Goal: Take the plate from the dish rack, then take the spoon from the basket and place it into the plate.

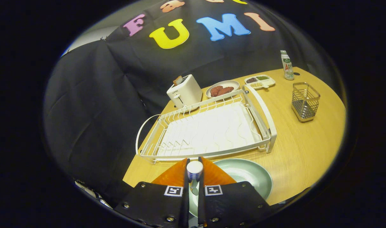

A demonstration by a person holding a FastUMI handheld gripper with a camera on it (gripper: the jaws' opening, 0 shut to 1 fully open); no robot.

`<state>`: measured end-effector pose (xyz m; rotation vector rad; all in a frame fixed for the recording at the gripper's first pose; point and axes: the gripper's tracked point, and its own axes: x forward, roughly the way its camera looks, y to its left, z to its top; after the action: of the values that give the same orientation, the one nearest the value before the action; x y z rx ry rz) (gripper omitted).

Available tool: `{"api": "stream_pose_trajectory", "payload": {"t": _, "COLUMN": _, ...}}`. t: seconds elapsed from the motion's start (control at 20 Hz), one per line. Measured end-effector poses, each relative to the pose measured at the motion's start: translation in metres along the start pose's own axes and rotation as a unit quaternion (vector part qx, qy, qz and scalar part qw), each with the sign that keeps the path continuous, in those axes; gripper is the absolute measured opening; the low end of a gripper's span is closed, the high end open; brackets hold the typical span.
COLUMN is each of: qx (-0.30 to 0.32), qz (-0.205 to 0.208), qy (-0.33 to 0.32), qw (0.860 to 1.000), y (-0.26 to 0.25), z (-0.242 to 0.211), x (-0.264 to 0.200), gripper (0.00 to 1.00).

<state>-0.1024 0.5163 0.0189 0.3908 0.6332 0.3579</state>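
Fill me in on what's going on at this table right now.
A person's handheld tool is shut on a spoon with a striped handle, holding it upright over the pale green round plate on the wooden table. The plate is already out of the white wire dish rack and lies just in front of it. The metal mesh basket stands beyond the rack. The spoon has not yet been released.

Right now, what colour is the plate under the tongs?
Pale green plate, clearest in the gripper view.
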Motion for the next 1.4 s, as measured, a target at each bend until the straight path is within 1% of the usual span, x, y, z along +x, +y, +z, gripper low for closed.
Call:
{"api": "stream_pose_trajectory", "payload": {"t": 0.1, "qx": 0.018, "qz": -0.006, "qy": -0.002, "qw": 1.0, "y": -0.012, "z": 0.0, "x": 0.003, "gripper": 0.14}}
{"api": "stream_pose_trajectory", "payload": {"t": 0.15, "qx": 0.029, "qz": -0.01, "qy": -0.004, "qw": 1.0, "y": -0.018, "z": 0.0, "x": 0.004, "gripper": 0.19}}
{"api": "stream_pose_trajectory", "payload": {"t": 0.25, "qx": 0.044, "qz": -0.015, "qy": -0.012, "qw": 0.999, "y": -0.028, "z": 0.005, "x": 0.004, "gripper": 0.19}}
{"api": "stream_pose_trajectory", "payload": {"t": 0.3, "qx": 0.044, "qz": -0.023, "qy": -0.015, "qw": 0.999, "y": -0.035, "z": 0.009, "x": 0.004, "gripper": 0.25}}
{"api": "stream_pose_trajectory", "payload": {"t": 0.35, "qx": 0.042, "qz": -0.029, "qy": -0.018, "qw": 0.999, "y": -0.04, "z": 0.011, "x": 0.003, "gripper": 0.34}}
{"api": "stream_pose_trajectory", "payload": {"t": 0.65, "qx": 0.006, "qz": -0.066, "qy": -0.039, "qw": 0.997, "y": -0.064, "z": 0.031, "x": -0.011, "gripper": 0.34}}
{"api": "stream_pose_trajectory", "payload": {"t": 0.75, "qx": -0.007, "qz": -0.077, "qy": -0.042, "qw": 0.996, "y": -0.07, "z": 0.038, "x": -0.015, "gripper": 0.41}}
{"api": "stream_pose_trajectory", "payload": {"t": 0.95, "qx": -0.044, "qz": -0.098, "qy": -0.055, "qw": 0.993, "y": -0.076, "z": 0.053, "x": -0.026, "gripper": 0.4}}
{"api": "stream_pose_trajectory", "payload": {"t": 1.15, "qx": -0.108, "qz": -0.137, "qy": -0.087, "qw": 0.981, "y": -0.085, "z": 0.093, "x": -0.05, "gripper": 0.4}}
{"api": "stream_pose_trajectory", "payload": {"t": 1.4, "qx": -0.145, "qz": -0.155, "qy": -0.157, "qw": 0.964, "y": -0.082, "z": 0.17, "x": -0.089, "gripper": 0.4}}
